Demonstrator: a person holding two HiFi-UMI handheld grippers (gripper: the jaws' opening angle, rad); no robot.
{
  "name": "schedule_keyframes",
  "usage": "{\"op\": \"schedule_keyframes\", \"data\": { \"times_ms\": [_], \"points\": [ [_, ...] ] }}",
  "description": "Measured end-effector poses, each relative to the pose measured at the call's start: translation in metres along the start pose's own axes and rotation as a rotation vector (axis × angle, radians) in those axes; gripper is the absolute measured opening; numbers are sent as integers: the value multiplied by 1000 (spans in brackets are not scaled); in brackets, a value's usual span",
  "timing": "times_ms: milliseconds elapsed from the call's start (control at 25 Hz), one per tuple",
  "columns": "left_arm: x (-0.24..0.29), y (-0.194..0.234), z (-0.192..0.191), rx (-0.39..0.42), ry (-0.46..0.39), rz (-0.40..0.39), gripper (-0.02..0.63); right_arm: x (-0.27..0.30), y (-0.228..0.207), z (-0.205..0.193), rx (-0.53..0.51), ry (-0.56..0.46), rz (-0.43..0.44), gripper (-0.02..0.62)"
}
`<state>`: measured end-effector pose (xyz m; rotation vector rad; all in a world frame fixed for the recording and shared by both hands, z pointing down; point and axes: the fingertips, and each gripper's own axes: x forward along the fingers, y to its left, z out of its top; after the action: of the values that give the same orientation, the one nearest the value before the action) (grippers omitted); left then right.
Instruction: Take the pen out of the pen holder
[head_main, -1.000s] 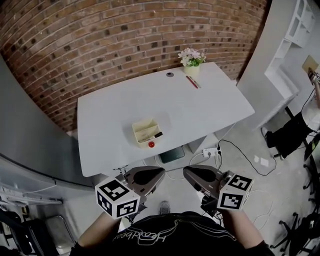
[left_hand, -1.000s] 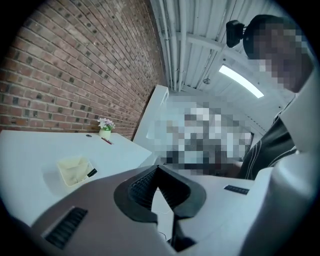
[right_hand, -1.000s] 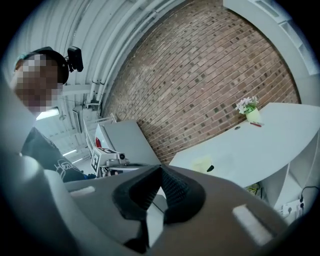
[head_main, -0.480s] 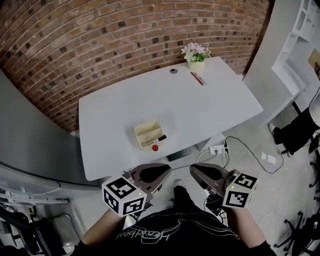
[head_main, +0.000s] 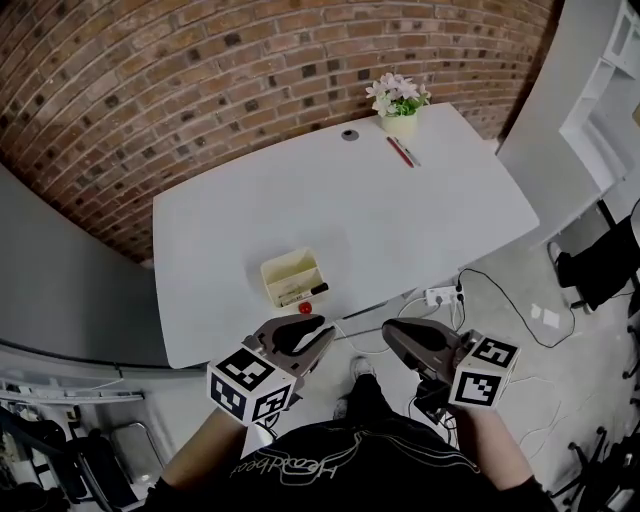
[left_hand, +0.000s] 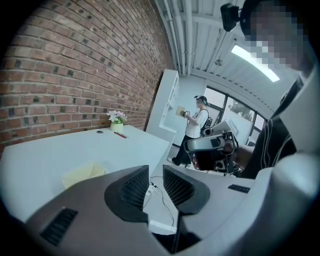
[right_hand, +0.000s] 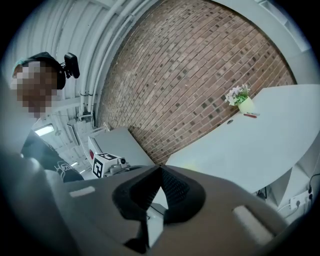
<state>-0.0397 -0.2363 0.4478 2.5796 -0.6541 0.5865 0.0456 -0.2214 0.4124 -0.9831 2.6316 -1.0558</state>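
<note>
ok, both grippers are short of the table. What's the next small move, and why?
Probably bring the left gripper forward over the near edge of the table toward the pen holder. Its jaws stand apart with nothing between them, it is the gripper nearest the holder, and the pen lies across the holder's near side, untouched.

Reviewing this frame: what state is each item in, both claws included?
Left claw: open, nothing between the jaws.
Right claw: shut, empty.
Pen holder: upright, open-topped.
Pen: lying in the pen holder, not gripped.
Flower pot: upright.
</note>
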Motion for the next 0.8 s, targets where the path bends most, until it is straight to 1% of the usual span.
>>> {"op": "schedule_keyframes", "data": {
  "times_ms": [120,360,440,600,680,800],
  "points": [
    [10,18,-8,18,57,63,88,3,-13,3,25,6,5,3],
    [29,55,-18,87,136,162,91,15,-28,9,73,18,44,3],
    [36,65,-25,100,175,181,91,17,-31,11,78,21,60,3],
    [53,75,-46,149,304,184,92,17,-45,13,120,20,58,3],
    [58,84,-47,177,337,205,92,23,-50,17,159,16,74,3],
    [67,92,-49,204,363,225,92,29,-54,18,210,10,96,3]
  ]
}}
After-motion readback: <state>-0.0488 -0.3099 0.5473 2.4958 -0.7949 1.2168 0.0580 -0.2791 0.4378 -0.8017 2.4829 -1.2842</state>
